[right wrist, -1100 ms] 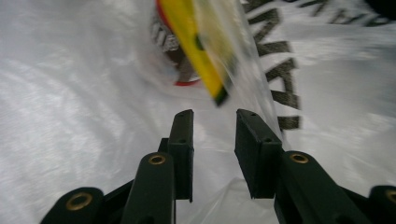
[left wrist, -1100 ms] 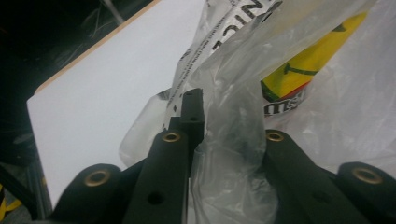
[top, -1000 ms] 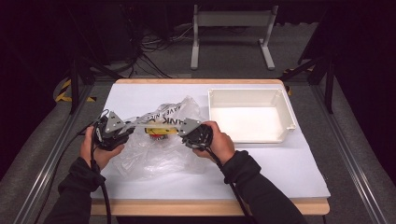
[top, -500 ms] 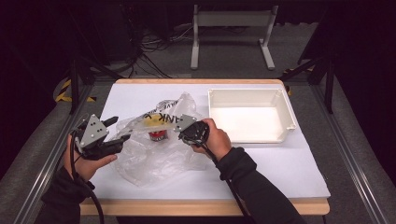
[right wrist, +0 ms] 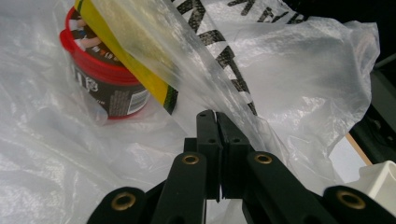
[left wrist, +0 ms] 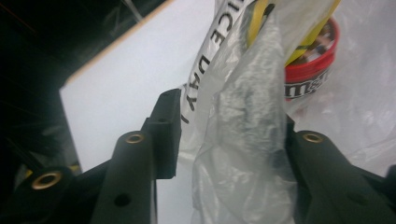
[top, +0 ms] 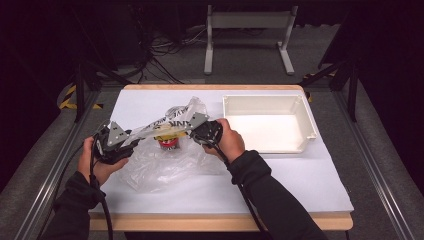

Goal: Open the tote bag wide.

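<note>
High view: right gripper pinches clear printed plastic bag at its rim. Red tub sits inside, nine o'clock of it. Left gripper, jaws just closing, straddles bag film, unpressed.

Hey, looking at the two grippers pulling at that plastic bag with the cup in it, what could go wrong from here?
1. The left gripper has bag film between its jaws, which have just been closing, but one pad stands apart; the clear printed plastic bag may slip out.
2. The right gripper is clamped on a thin fold; pulling apart could tear the film.
3. The red-lidded round cup inside could tip or roll out, away from the white plastic bin.
</note>
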`<state>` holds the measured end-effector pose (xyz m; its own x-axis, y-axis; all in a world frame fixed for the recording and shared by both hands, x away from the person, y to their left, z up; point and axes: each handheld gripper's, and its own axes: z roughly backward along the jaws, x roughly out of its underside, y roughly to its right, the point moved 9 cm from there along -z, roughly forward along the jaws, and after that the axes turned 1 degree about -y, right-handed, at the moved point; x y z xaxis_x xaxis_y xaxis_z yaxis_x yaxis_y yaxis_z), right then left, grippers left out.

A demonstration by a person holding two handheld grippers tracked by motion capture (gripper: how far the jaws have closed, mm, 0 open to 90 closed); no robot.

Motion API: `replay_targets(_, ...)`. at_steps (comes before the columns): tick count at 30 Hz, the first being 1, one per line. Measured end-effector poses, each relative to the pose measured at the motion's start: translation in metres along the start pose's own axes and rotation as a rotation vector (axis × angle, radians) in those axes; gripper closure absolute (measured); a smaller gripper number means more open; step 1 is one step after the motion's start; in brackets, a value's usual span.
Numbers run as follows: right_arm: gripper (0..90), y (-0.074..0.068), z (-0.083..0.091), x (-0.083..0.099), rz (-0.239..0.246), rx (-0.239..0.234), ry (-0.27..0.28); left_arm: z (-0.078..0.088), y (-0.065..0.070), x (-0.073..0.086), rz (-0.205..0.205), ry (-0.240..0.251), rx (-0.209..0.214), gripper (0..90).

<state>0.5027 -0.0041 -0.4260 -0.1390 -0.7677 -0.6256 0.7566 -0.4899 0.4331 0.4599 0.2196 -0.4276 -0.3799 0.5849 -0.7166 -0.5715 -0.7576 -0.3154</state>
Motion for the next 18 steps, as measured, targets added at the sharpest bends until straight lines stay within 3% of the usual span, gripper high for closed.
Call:
replay_targets(3,88.9,0.003,-0.005,-0.004,-0.003,0.014,-0.015,-0.010,-0.005,0.004,0.027,-0.011,-0.002,65.4)
replay_targets(8,89.1,0.009,-0.014,-0.006,0.031,0.033,-0.058,-0.025,-0.012,0.010,0.035,-0.047,-0.015,66.6)
replay_targets(18,86.6,0.020,-0.036,-0.004,-0.020,0.030,-0.131,-0.052,-0.025,0.016,0.091,-0.078,-0.007,67.4)
